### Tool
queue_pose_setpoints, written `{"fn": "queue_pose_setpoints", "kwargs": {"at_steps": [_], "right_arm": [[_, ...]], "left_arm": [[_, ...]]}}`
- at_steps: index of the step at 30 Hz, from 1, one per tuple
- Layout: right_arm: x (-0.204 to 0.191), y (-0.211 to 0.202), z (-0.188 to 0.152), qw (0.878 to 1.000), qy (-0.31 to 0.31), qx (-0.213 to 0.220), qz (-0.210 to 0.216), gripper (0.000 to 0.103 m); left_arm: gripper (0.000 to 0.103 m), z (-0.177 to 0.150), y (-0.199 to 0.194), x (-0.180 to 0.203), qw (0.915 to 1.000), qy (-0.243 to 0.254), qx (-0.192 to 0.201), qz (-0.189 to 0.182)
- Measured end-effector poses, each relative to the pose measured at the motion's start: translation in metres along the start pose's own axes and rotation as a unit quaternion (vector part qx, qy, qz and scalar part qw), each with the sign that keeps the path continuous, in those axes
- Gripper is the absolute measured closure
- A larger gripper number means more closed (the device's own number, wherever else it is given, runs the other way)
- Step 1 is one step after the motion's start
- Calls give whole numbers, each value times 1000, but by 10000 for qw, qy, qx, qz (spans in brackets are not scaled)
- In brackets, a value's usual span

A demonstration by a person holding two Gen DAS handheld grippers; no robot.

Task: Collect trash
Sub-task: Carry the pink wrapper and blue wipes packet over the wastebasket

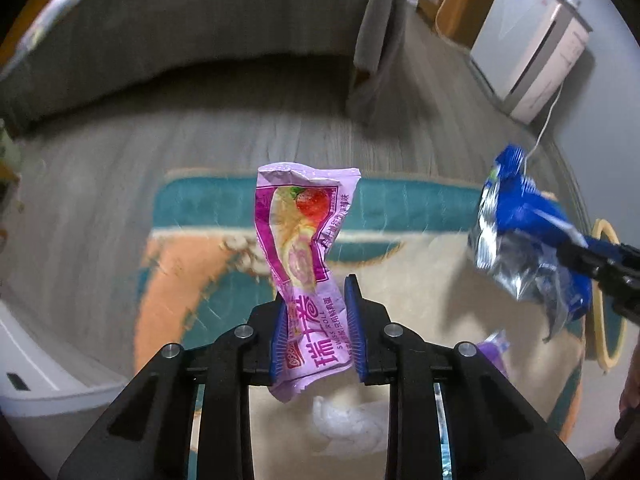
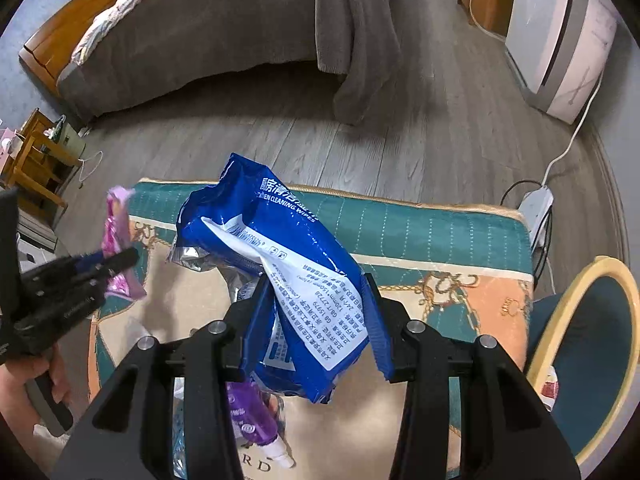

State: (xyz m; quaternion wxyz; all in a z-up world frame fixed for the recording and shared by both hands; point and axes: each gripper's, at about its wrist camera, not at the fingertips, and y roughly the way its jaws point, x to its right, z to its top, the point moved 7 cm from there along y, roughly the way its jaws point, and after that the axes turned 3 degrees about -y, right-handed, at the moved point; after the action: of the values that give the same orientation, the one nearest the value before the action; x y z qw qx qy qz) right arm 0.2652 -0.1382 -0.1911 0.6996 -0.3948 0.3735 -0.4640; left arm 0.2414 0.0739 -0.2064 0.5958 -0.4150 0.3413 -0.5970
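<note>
A pink Swiss-roll wrapper (image 1: pixel 298 232) hangs upright above the rug, and my left gripper (image 1: pixel 316 292) is shut on its lower part. The right wrist view shows the same wrapper (image 2: pixel 116 232) in the left gripper (image 2: pixel 116 260) at the left edge. My right gripper (image 2: pixel 316 280) is shut on a crumpled blue cleaning-wipes pack (image 2: pixel 272 240), also lifted off the rug. The left wrist view has this pack (image 1: pixel 524 216) at the right, with the right gripper (image 1: pixel 592 264) behind it. A purple wrapper (image 2: pixel 252 416) and a white crumpled tissue (image 1: pixel 344 420) lie on the rug below.
A teal, orange and cream rug (image 2: pixel 440 232) covers the wooden floor. A yellow-rimmed teal bin (image 2: pixel 612 268) stands at its right end. A power strip (image 2: pixel 536 204), a white appliance (image 2: pixel 560 40) and a bed with a grey cover (image 2: pixel 200 32) lie beyond. A hand (image 2: pixel 24 384) holds the left gripper.
</note>
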Motion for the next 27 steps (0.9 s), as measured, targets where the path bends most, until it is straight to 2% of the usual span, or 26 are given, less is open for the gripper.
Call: {"fn": "queue_pose_setpoints", "kwargs": {"at_steps": [5,20,27], "right_arm": [[5,-28,-9,9997,-16,235,-116,59],[26,-96,-41,9964,50,734,-433,59],[54,-125,-55,9937,327,919,-553,59]], "left_arm": [[76,6,-30,15,9991,71,418,-66],[76,-29,-96,78,9934,597,910,-356],[76,-41,-105,108,9911,767,975,-491]]}}
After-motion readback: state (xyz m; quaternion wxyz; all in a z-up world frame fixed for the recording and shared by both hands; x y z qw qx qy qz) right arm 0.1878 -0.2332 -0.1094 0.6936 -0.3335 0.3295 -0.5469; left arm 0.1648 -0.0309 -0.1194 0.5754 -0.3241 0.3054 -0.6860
